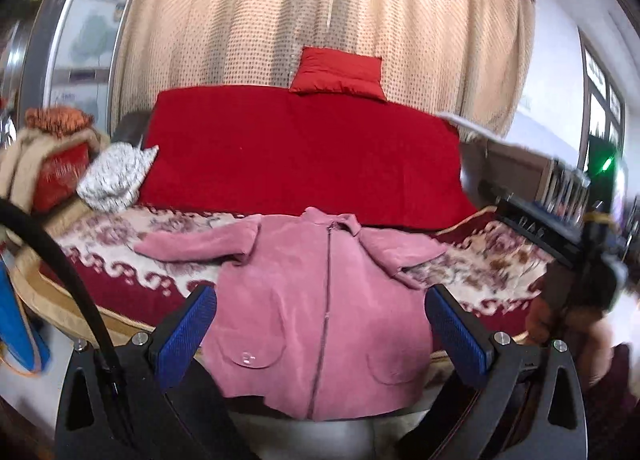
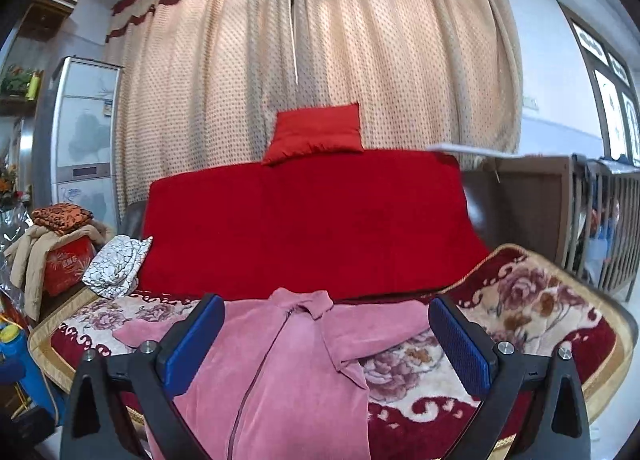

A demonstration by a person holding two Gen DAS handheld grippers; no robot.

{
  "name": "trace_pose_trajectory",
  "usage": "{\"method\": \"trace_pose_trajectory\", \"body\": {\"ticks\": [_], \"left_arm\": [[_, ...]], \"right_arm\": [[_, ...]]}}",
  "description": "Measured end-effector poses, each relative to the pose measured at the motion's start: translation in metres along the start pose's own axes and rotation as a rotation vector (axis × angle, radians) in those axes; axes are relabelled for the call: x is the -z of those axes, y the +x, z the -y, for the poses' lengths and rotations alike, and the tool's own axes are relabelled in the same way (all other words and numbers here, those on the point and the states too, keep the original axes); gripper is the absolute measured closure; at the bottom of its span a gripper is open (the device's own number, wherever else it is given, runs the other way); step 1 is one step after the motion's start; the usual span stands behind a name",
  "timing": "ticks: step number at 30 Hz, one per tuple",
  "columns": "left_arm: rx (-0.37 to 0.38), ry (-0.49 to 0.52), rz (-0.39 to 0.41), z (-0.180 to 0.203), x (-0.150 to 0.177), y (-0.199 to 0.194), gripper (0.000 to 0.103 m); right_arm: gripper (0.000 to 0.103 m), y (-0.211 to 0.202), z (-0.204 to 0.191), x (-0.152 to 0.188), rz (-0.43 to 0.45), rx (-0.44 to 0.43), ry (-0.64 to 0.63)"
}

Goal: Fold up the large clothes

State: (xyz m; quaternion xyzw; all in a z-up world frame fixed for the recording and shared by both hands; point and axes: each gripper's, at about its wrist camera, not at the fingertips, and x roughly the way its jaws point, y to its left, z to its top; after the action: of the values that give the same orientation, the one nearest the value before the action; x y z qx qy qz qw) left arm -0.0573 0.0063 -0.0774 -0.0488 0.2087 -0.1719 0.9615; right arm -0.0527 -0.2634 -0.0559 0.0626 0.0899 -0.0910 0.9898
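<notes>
A pink zip-front jacket (image 1: 316,300) lies face up and spread flat on the floral blanket (image 1: 116,256) of a sofa bed, collar toward the red backrest, both sleeves out to the sides, hem hanging over the front edge. My left gripper (image 1: 320,324) hovers open in front of the hem, blue pads wide apart with nothing between them. In the right wrist view the same jacket (image 2: 288,372) fills the lower middle. My right gripper (image 2: 326,336) is open above its right half, empty. The other gripper (image 1: 596,268), held by a hand, shows blurred at the left view's right edge.
A red cover (image 2: 304,223) drapes the backrest with a red cushion (image 2: 316,131) on top. A white patterned cloth (image 2: 116,268) lies at the left end, beside a red box (image 2: 66,264) piled with clothes. Wooden furniture (image 2: 532,203) stands to the right; curtains hang behind.
</notes>
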Motion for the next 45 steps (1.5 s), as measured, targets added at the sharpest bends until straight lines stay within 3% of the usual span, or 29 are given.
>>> {"method": "trace_pose_trajectory", "body": {"ticks": [2, 4, 9, 13, 17, 22, 26, 30, 34, 37, 39, 42, 45], "left_arm": [[0.061, -0.063, 0.000, -0.012, 0.002, 0.008, 0.000], [0.076, -0.102, -0.023, -0.018, 0.002, 0.022, 0.000], [-0.019, -0.115, -0.095, -0.028, -0.011, 0.069, 0.000], [-0.158, -0.019, -0.107, -0.024, -0.033, 0.125, 0.000], [-0.237, 0.095, -0.171, -0.019, -0.056, 0.210, 0.000], [-0.263, 0.010, -0.187, -0.027, -0.074, 0.305, 0.000], [-0.276, -0.064, -0.203, -0.032, -0.074, 0.356, 0.000], [-0.295, -0.077, -0.216, -0.045, -0.057, 0.380, 0.000], [-0.303, -0.138, -0.303, -0.064, -0.044, 0.404, 0.000], [-0.361, -0.080, -0.263, -0.064, -0.048, 0.403, 0.000], [-0.376, -0.051, -0.243, -0.064, -0.050, 0.401, 0.000], [-0.377, -0.032, -0.229, -0.067, -0.052, 0.399, 0.000], [-0.367, -0.011, -0.240, -0.066, -0.053, 0.403, 0.000]], "right_arm": [[0.000, 0.012, 0.005, 0.004, -0.022, -0.004, 0.004], [0.000, 0.023, 0.008, 0.008, -0.046, -0.010, 0.011], [0.000, 0.064, 0.030, 0.018, -0.132, -0.037, 0.087], [0.000, 0.109, 0.056, 0.027, -0.212, -0.021, 0.132], [0.000, 0.167, 0.107, 0.044, -0.321, 0.031, 0.248], [0.000, 0.221, 0.174, 0.071, -0.435, 0.108, 0.429], [0.000, 0.257, 0.222, 0.094, -0.506, 0.138, 0.582], [0.000, 0.266, 0.254, 0.106, -0.463, 0.147, 0.729], [0.000, 0.301, 0.258, 0.113, -0.479, 0.015, 0.822], [0.001, 0.337, 0.251, 0.112, -0.505, -0.066, 0.848], [0.002, 0.362, 0.248, 0.113, -0.538, -0.054, 0.870], [0.017, 0.391, 0.252, 0.125, -0.586, -0.012, 0.914], [0.020, 0.402, 0.254, 0.127, -0.557, 0.009, 0.920]]}}
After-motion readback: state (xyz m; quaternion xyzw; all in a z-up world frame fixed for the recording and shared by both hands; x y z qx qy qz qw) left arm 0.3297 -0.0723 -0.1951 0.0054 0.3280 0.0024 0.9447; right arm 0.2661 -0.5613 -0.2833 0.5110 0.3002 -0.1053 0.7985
